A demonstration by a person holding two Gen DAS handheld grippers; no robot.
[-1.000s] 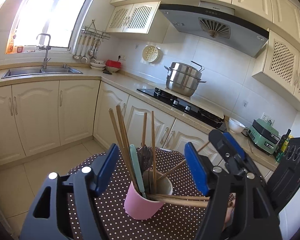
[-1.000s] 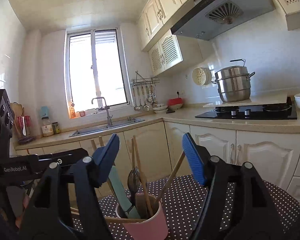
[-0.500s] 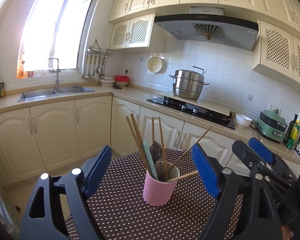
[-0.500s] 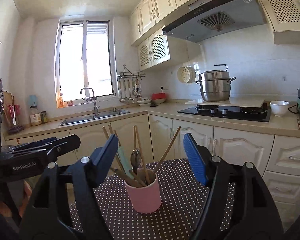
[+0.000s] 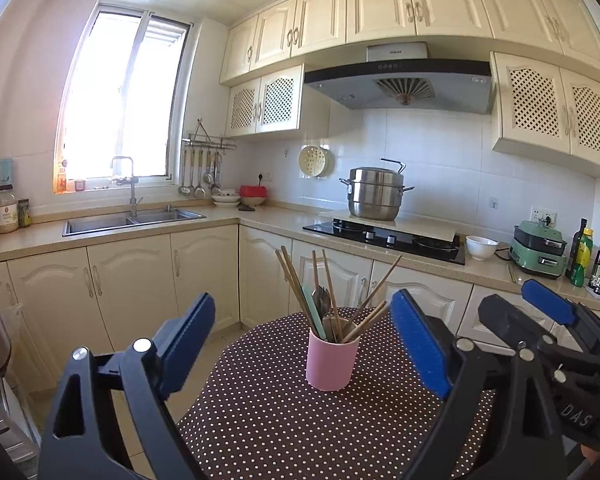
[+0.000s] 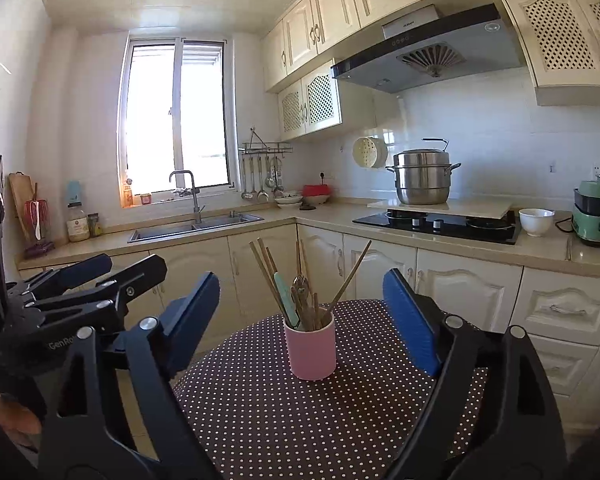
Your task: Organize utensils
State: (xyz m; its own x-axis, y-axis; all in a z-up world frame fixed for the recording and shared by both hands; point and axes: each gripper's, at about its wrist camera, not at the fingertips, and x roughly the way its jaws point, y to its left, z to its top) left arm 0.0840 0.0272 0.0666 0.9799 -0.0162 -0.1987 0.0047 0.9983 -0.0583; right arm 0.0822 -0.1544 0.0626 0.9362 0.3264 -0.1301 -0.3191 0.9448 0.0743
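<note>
I see my left gripper (image 5: 302,344) and right gripper (image 6: 300,320) empty, jaws just widened and standing apart. At twelve o'clock from both, the pink cup (image 5: 331,363) of utensils (image 5: 327,300) stands upright on the dotted table (image 5: 300,432).

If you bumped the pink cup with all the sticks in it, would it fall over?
It might. The pink cup is tall and narrow, and the chopsticks stick out far above its rim and lean outward, so it is probably top-heavy. The dotted tablecloth may grip its base, so a nudge high up would likely tip it, not slide it.
</note>
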